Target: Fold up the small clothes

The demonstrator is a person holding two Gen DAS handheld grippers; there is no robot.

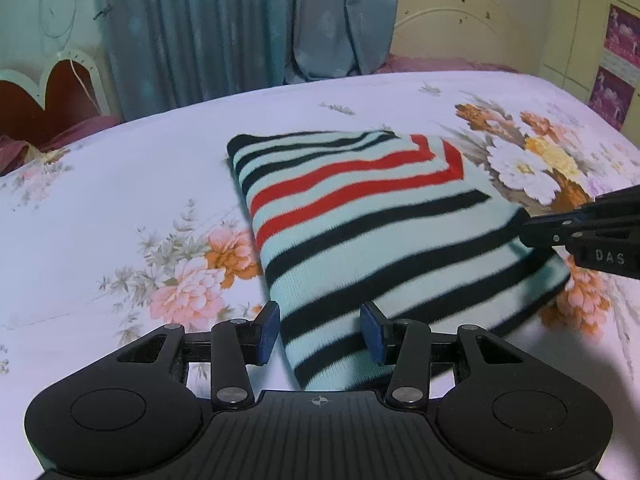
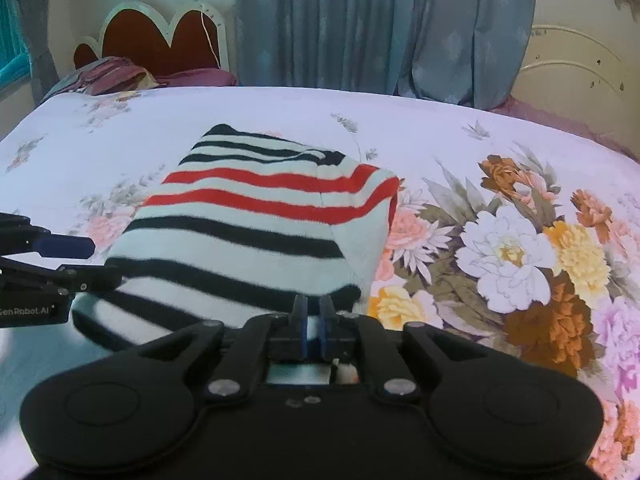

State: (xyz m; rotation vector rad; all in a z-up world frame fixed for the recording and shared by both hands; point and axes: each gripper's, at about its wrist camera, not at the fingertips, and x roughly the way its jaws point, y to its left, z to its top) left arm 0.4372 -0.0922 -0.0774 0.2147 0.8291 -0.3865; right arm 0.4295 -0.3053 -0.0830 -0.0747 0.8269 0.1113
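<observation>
A bed (image 1: 120, 184) with a white sheet (image 2: 460, 136) printed with flowers carries everything. A folded striped garment (image 1: 360, 232), mint with black and red bands, lies flat near the middle. At the far left corner lies bunched maroon bedding (image 2: 116, 76).

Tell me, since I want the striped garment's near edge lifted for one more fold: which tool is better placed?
Probably the right tool: it looks shut on the striped garment at the near edge. The left tool stands open, its pads astride the garment's near corner without pressing on it.
</observation>
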